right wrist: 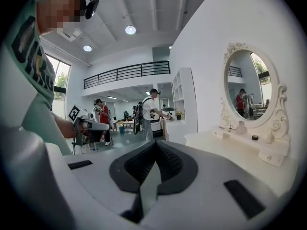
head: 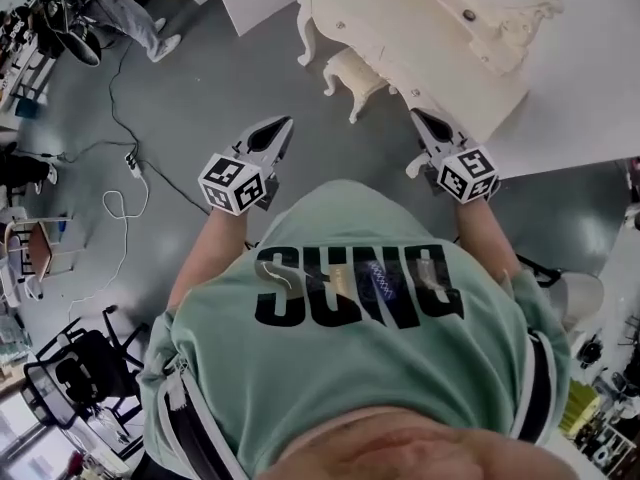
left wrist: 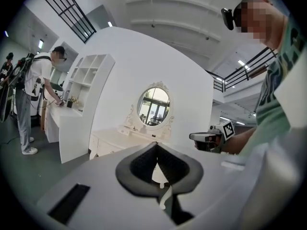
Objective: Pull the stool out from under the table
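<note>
- Only our head view shows one cream carved stool [head: 355, 73] tucked under the cream dressing table [head: 440, 38].
- Near that table we hold two: left gripper [head: 283, 126] and right gripper [head: 420, 118], both closed, empty.

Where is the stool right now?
In the head view, upper centre: the stool stands partly tucked under the white dressing table, between and beyond the left gripper and right gripper.

Big black letters run across the chest of the person's green shirt [head: 355, 288]. Seen from above they look like "SUNQ", though the last letter is uncertain. The cubes on the left gripper [head: 284, 124] and the right gripper [head: 421, 117] carry black-and-white square code markers.
</note>
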